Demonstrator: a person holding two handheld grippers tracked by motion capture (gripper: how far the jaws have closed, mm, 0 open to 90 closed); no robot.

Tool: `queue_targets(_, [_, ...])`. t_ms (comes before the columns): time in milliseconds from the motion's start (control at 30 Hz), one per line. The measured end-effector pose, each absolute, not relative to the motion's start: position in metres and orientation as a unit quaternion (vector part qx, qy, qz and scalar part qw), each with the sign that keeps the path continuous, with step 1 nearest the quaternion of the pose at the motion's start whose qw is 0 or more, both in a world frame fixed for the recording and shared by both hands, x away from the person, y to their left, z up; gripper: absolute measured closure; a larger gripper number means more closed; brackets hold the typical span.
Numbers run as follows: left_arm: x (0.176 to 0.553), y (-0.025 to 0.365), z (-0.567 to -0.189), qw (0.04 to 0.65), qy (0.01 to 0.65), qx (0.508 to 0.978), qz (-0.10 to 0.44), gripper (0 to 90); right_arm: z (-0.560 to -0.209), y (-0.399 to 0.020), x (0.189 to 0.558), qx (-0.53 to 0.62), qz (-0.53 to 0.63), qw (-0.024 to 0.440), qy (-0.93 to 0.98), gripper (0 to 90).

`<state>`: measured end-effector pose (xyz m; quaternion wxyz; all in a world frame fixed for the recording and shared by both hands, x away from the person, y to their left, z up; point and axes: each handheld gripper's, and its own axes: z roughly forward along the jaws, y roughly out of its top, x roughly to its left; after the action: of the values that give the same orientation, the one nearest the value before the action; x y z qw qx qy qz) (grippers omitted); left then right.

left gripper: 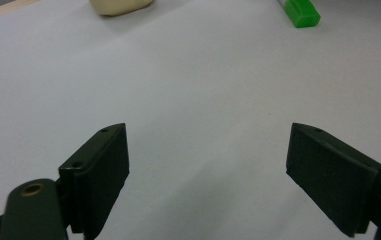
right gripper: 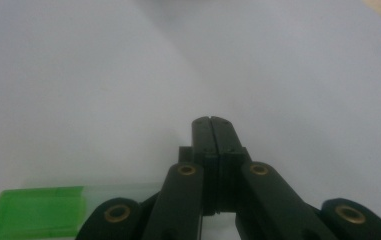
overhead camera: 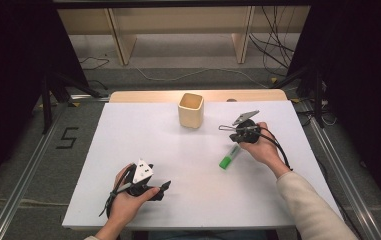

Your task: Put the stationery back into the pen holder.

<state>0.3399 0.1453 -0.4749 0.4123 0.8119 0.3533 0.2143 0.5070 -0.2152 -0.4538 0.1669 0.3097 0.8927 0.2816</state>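
**Right jaws pressed together beside the green marker, left jaws wide over bare table**

In the right gripper view, the right gripper [right gripper: 212, 120] has its two black jaws pressed flat against each other, with no gap and nothing between them. Just beside its linkage, at about eight o'clock from the fingertips, lies the green marker [right gripper: 43, 211], its green cap end toward the left edge and its clear barrel running in under the gripper's arm. Whether the linkage touches the barrel cannot be told.

In the high view the right gripper [overhead camera: 224, 128] points toward nine o'clock, held in the right hand [overhead camera: 264, 146]. The green marker [overhead camera: 229, 157] lies flat on the white table [overhead camera: 188, 165] at about six o'clock from that gripper, close to the hand.

In the left gripper view, the left gripper [left gripper: 208, 150] holds its jaws far apart, with only bare table between the pads. The marker's green end [left gripper: 302, 12] lies at one o'clock, well apart from them.

In the high view the left gripper [overhead camera: 167, 187] rests low at the near edge, held by the left hand [overhead camera: 128, 200]. A cream cup [overhead camera: 191, 110] stands upright at twelve o'clock on the table, well apart from both grippers.
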Motion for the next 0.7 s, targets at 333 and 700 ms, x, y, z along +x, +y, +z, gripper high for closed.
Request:
queue_targets(333, [0.341, 0.145, -0.476, 0.412, 0.354, 0.812, 0.212, 17.2, -0.466, -0.211, 0.517, 0.321, 0.250, 0.157, 0.900, 90.0])
queue_targets(700, [0.340, 0.145, -0.476, 0.413, 0.353, 0.813, 0.211, 17.3, -0.470, -0.212, 0.520, 0.324, 0.236, 0.154, 0.903, 90.0])
